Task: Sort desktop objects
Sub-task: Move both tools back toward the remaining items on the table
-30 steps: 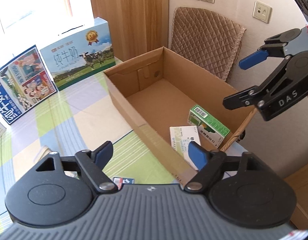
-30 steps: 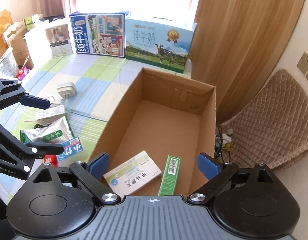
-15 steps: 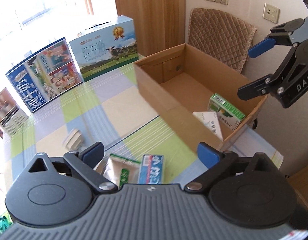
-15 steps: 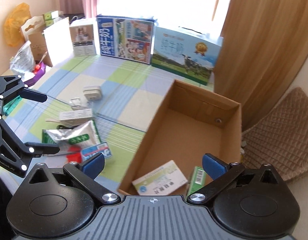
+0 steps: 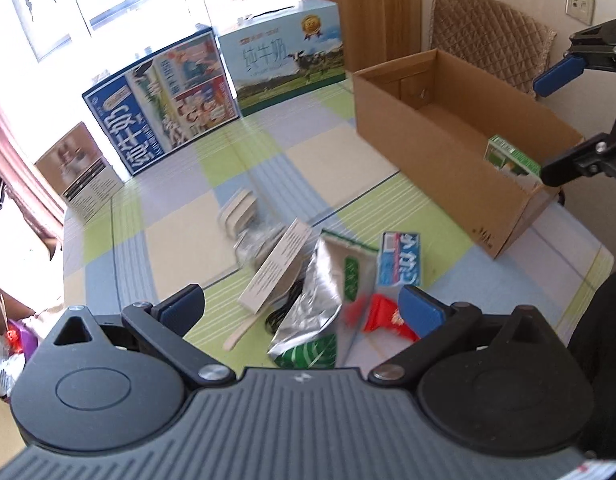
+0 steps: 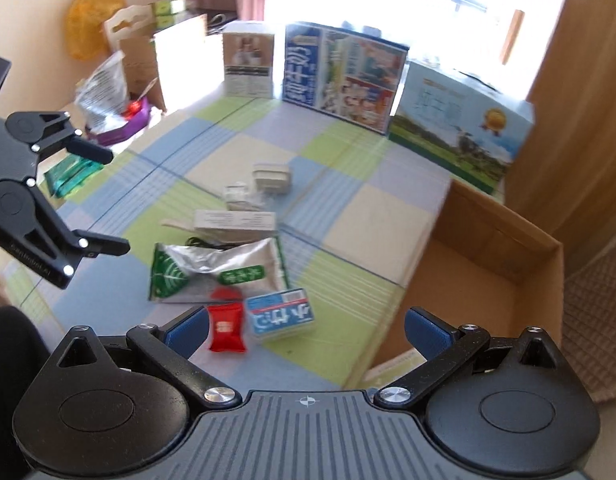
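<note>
Both tongs stand wide open and hold nothing: the left gripper (image 5: 301,306) hangs over the pile on the table, the right gripper (image 6: 305,326) above the pile's near edge beside the cardboard box (image 5: 448,152).

One cardboard box sits on the checked tablecloth (image 5: 340,156); inside it one green carton (image 5: 510,156) shows against the near wall, the rest of the floor being partly hidden.

Loose on the cloth lie one silver-green foil pouch (image 6: 219,270), one red sachet (image 6: 226,328), one blue packet (image 6: 279,314), one flat white box (image 6: 234,220) and one white adapter (image 6: 271,178). Three printed cartons stand along the far edge.
</note>
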Demonstrator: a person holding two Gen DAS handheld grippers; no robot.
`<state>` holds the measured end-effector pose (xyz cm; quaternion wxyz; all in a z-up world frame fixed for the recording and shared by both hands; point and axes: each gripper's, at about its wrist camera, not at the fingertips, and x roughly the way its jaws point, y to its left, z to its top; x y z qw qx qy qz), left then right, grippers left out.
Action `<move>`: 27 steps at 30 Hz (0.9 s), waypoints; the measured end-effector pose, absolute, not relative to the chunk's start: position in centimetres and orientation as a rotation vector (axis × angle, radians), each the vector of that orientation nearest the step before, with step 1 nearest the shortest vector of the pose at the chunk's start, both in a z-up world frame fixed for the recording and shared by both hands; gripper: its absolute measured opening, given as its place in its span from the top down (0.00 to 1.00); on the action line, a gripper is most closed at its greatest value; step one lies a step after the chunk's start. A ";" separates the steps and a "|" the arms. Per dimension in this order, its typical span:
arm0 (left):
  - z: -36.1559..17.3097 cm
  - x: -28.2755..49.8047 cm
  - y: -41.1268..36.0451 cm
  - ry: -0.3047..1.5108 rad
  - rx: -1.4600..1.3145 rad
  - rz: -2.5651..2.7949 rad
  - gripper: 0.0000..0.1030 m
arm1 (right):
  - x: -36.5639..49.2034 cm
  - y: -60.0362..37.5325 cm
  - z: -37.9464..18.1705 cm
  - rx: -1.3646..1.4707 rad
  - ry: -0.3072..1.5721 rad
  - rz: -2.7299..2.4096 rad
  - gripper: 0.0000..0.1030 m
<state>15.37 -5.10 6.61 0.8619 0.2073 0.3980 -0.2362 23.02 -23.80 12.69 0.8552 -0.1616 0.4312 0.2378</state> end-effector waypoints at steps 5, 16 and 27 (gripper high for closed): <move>4.9 14.6 -2.9 0.861 0.473 -0.512 0.01 | 22.0 -20.8 10.5 -0.384 0.922 0.569 0.02; -0.4 14.0 -1.4 0.932 0.533 -0.628 0.01 | 20.0 -17.6 3.4 -0.417 0.988 0.661 0.02; -3.4 16.9 -2.6 0.981 0.520 -0.712 0.01 | 21.6 -17.2 -1.0 -0.386 1.048 0.672 0.03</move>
